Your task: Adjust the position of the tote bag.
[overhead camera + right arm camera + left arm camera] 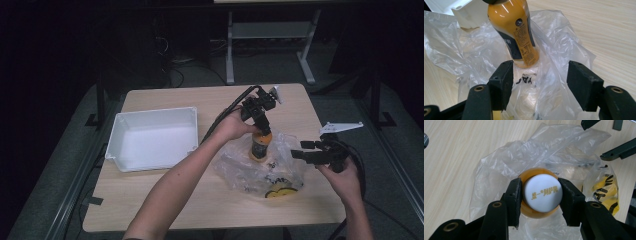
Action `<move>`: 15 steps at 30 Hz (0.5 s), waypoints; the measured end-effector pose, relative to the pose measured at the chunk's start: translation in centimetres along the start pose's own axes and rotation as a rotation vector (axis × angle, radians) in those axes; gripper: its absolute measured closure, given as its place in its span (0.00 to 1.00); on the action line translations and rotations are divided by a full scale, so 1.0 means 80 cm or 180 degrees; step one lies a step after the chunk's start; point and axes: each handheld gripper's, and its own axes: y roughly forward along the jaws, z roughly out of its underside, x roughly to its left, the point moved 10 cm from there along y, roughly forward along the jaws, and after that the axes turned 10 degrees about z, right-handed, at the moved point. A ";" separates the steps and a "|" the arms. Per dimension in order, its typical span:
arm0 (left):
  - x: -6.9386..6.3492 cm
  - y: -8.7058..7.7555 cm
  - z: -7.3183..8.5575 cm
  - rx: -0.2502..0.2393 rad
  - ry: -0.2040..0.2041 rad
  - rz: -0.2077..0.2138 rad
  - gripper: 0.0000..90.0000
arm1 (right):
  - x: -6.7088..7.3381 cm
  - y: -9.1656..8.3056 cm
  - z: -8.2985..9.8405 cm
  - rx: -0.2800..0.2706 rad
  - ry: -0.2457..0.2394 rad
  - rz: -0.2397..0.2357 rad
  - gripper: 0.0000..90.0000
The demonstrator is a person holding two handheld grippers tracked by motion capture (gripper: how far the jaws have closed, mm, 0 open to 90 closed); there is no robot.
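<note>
The bottle (260,145) stood just right of the high view's centre, its base down in the crumpled plastic bag (250,172), orange drink showing through its sides. The left claw (541,197) came at it from straight above, and in the left gripper view both pads sat pressed against the white cap (543,193), clamped on it — a grip from the top, likely so the bottle could rise clear of the bag without dragging the film along. Lower right in the high view, the right claw (315,152) hung beside the bag with its jaws spread wide and nothing between them; in the right gripper view they framed loose plastic below the bottle, seemingly ready to pin the bag down. A white tray (150,140) waited at centre left on the table (200,205), open side up, probably where the bottle was headed.
</note>
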 end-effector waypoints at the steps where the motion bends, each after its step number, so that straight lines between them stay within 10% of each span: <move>1: 0.000 0.000 0.000 0.0014 0.0023 -0.0011 0.63 | 0.000 0.000 0.000 -0.0001 0.0002 -0.0001 0.42; 15: -0.002 -0.001 -0.001 0.0072 0.0100 -0.0077 0.65 | 0.000 0.000 0.000 -0.0002 0.0001 -0.0001 0.42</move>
